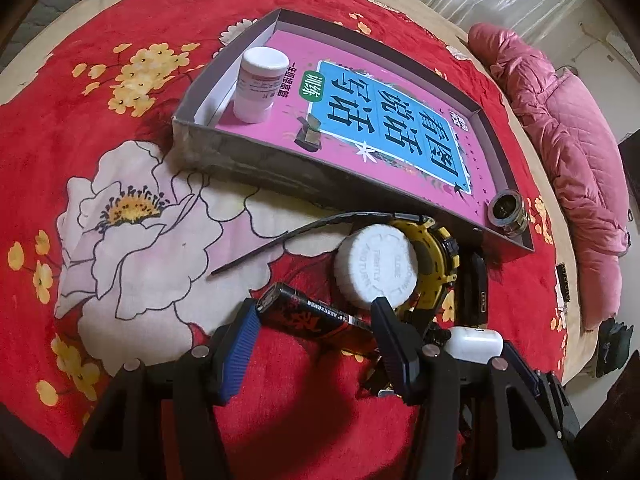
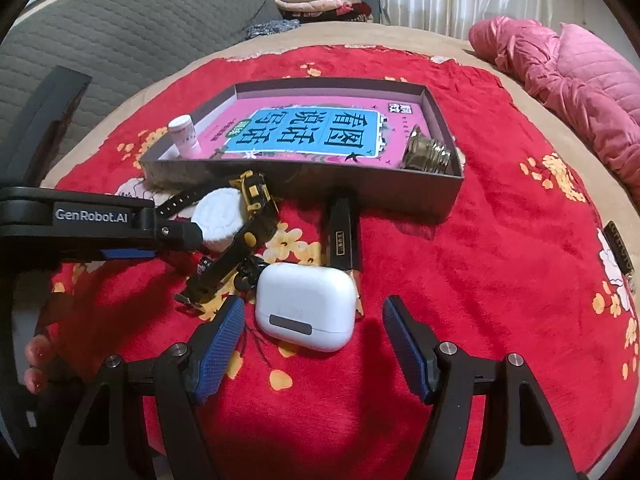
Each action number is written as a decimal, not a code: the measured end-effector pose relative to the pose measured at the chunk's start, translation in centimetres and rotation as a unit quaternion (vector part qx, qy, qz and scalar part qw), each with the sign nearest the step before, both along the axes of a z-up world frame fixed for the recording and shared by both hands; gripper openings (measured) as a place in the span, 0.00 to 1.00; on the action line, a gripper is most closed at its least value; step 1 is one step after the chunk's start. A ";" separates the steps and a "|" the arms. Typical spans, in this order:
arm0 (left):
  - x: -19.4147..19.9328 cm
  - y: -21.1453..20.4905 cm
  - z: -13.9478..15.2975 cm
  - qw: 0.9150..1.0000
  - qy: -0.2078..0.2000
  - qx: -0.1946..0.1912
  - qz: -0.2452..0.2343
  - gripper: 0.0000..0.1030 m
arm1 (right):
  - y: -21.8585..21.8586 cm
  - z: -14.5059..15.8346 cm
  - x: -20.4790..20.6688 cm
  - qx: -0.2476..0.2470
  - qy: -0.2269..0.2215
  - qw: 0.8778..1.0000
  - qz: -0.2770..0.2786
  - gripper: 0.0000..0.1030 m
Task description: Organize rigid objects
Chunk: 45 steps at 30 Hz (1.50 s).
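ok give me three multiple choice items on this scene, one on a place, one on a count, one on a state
1. Where is the white plastic earbud case?
A in the box
B on the red blanket
C on the pillow

2. How many things stand on the pink book in the grey cardboard box?
A two
B four
C none

3. The right tool is
A shut on the case
B open
C shut, empty

B: it lies on the red floral blanket.
A: a white pill bottle and a metal fitting.
B: its pads stand apart.

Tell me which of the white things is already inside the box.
The white pill bottle, standing upright in the box's left corner. The white round cap and the white earbud case both lie outside it on the red blanket.
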<state>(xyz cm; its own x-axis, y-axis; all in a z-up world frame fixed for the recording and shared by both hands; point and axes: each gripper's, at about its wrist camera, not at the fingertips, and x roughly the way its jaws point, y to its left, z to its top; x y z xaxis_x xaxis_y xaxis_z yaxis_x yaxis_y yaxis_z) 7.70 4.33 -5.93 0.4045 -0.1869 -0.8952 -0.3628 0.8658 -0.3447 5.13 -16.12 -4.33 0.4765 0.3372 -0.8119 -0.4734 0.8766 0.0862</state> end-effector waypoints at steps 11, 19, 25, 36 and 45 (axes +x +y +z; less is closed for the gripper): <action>-0.8 0.5 -0.4 0.999 -0.023 -0.027 0.015 0.55 | 1.2 -1.1 0.2 -0.005 0.009 1.000 -0.014 0.71; -1.2 0.3 -0.7 0.998 -0.035 -0.041 0.025 0.55 | 1.6 -1.9 0.5 -0.018 0.009 1.000 -0.015 0.71; -1.2 0.2 -0.8 0.998 -0.033 -0.041 0.033 0.55 | 1.6 -2.1 0.6 -0.016 0.009 1.000 -0.015 0.71; -0.5 1.2 -1.1 0.991 0.036 -0.108 0.074 0.54 | 1.5 -2.1 0.9 -0.012 0.012 1.000 -0.013 0.71; 1.1 0.1 -1.2 0.984 0.087 -0.100 0.115 0.54 | 1.3 -2.0 0.9 -0.004 0.013 1.000 -0.016 0.71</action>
